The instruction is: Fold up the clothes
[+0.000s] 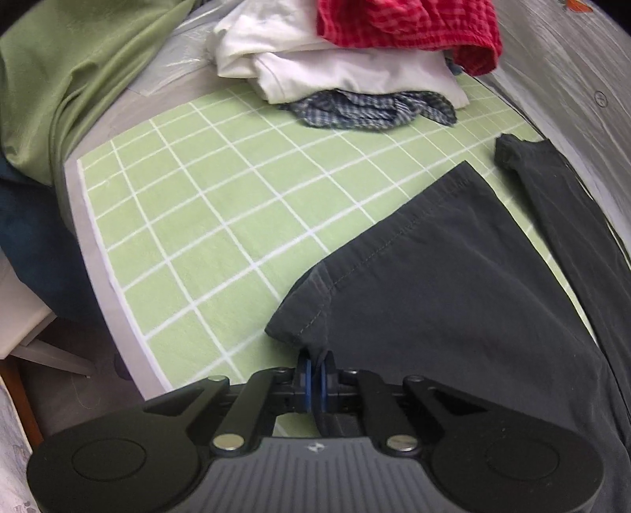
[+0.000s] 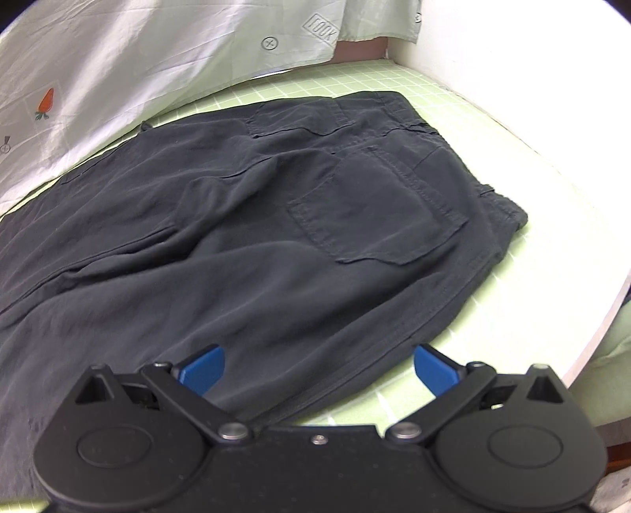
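Note:
Dark grey trousers point(image 1: 453, 300) lie spread on a green checked mat point(image 1: 205, 221). In the left wrist view my left gripper point(image 1: 314, 365) is shut on the hem corner of the near trouser leg, a pinch of cloth between its blue pads. The other leg point(image 1: 552, 189) stretches along the right side. In the right wrist view the trousers point(image 2: 236, 221) show their seat side up, with a back pocket point(image 2: 378, 209) and the waistband at the far right. My right gripper point(image 2: 319, 369) stands open just over the near edge of the cloth, its blue pads point(image 2: 203, 371) wide apart.
A pile of clothes sits at the mat's far end: white garments point(image 1: 335, 67), a red checked piece point(image 1: 410, 27) and a blue plaid one point(image 1: 374, 108). Green cloth point(image 1: 67, 79) lies bunched at the left. A pale printed sheet point(image 2: 138, 67) hangs behind the mat.

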`<state>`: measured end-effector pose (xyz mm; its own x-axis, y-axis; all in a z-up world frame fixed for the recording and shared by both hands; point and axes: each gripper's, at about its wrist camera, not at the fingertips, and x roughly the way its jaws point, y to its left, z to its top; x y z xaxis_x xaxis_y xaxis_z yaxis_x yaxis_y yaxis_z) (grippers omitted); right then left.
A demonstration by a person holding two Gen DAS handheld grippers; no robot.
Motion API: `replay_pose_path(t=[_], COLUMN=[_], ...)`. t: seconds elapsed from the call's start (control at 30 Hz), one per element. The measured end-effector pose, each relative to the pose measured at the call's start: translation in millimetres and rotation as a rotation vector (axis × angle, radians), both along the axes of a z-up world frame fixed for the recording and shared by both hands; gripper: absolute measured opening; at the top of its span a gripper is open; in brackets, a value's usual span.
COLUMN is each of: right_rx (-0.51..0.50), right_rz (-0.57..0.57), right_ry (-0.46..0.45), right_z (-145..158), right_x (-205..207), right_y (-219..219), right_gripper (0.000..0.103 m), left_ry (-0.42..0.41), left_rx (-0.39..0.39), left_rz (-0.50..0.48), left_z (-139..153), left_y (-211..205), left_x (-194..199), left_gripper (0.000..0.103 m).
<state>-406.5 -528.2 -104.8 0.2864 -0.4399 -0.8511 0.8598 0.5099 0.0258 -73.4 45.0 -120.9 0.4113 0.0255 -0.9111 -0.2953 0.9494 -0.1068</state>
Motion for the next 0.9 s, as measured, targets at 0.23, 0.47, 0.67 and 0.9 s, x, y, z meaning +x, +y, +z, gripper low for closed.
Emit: replay_pose_path(t=[0.23, 0.47, 0.67, 0.9], right_rx=[0.057, 0.105, 0.148, 0.161], right_rz=[-0.145, -0.385, -0.403, -0.465], right_ry=[-0.064, -0.133, -0.189, -0.264], right_z=[-8.8, -33.3, -43.8, -43.6], right_x=[-24.6, -57.6, -59.9, -49.9], right_y=[-15.1, -42.8, -66.2, -83.3], right_gripper=[0.103, 0.103, 0.103, 0.069], left_ry=[0.0, 0.006, 0.013, 0.018], left_rx=[0.034, -0.012, -0.022, -0.021], left_rz=[0.007, 0.043, 0.051, 0.069], left_z=[0.0, -0.4, -2.3, 2.5], left_y=[11.6, 17.3, 19.0, 16.9], left_x=[6.8, 5.9, 6.7, 9.4], left_gripper=[0.006, 0.006, 0.006, 0.006])
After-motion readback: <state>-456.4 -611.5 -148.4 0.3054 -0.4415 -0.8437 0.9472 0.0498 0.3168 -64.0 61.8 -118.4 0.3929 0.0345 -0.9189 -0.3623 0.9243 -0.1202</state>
